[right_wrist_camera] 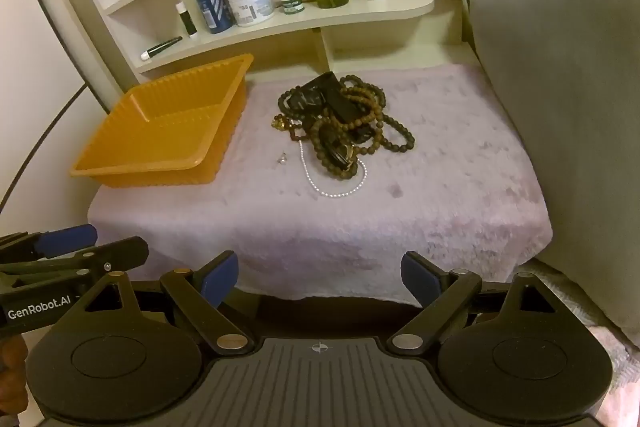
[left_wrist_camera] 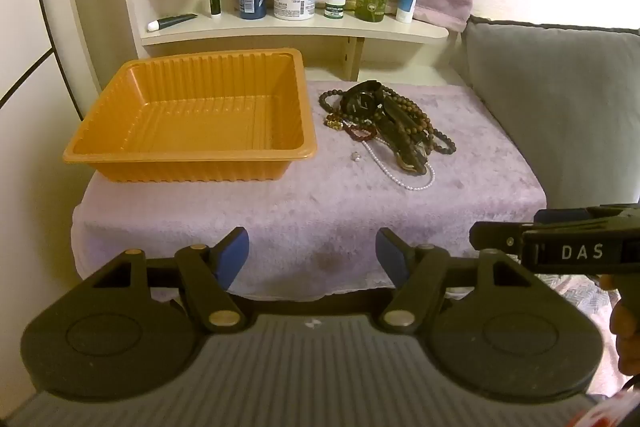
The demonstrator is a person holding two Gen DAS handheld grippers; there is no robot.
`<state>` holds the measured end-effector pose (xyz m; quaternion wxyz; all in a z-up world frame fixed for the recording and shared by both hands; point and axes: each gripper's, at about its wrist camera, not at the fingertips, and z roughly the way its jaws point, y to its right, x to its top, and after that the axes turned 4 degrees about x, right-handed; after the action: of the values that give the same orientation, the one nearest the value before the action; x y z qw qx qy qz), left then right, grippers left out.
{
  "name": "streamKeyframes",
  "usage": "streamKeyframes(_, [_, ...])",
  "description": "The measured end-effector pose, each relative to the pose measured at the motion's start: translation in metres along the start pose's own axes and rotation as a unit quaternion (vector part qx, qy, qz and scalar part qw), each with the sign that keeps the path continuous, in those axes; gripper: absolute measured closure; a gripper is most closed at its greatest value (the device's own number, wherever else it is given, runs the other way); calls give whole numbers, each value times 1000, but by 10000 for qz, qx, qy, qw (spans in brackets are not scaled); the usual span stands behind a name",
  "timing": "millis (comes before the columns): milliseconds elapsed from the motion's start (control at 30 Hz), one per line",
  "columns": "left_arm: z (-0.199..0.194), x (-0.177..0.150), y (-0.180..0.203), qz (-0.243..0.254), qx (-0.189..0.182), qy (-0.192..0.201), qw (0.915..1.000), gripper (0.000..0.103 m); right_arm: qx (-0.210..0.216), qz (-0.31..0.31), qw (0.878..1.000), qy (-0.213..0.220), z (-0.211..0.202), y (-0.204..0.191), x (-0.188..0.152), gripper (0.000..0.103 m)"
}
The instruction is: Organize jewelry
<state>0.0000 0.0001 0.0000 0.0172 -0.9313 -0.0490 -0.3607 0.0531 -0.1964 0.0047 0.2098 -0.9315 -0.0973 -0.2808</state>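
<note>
Jewelry pile is heaped on the lilac towel, right of the orange tray and apart from it. Seen in the tangle: dark bead strands, brown bead strands, a black watch, a pearl string trailing toward the near edge. One small silver piece lies loose between tray and pile, touching neither.

Tray is seen empty in both views, so nothing is sorted yet. Step judged: the very start, approach before the first pick.

Left gripper is held with jaws apart, nothing between the pads; it hangs over the near edge of the towel, well short of the tray. Right gripper is held with jaws wide apart, also empty, pointed down toward the pile but not yet at it.

Next move, as a judgement: one item is to be singled out and carried to the tray. The pearl string or the loose silver piece looks easiest, since both lie clear of the knot. Strands are interlaced, so a grab into the middle is likely to drag several pieces at once. The soft pile of the towel may let small pieces sink; a low, precise close is needed.
</note>
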Motion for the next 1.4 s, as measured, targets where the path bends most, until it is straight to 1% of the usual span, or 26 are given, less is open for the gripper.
streamKeyframes(1400, [0, 0, 0, 5, -8, 39, 10000, 35, 23, -13, 10000, 55, -3, -3, 0, 15])
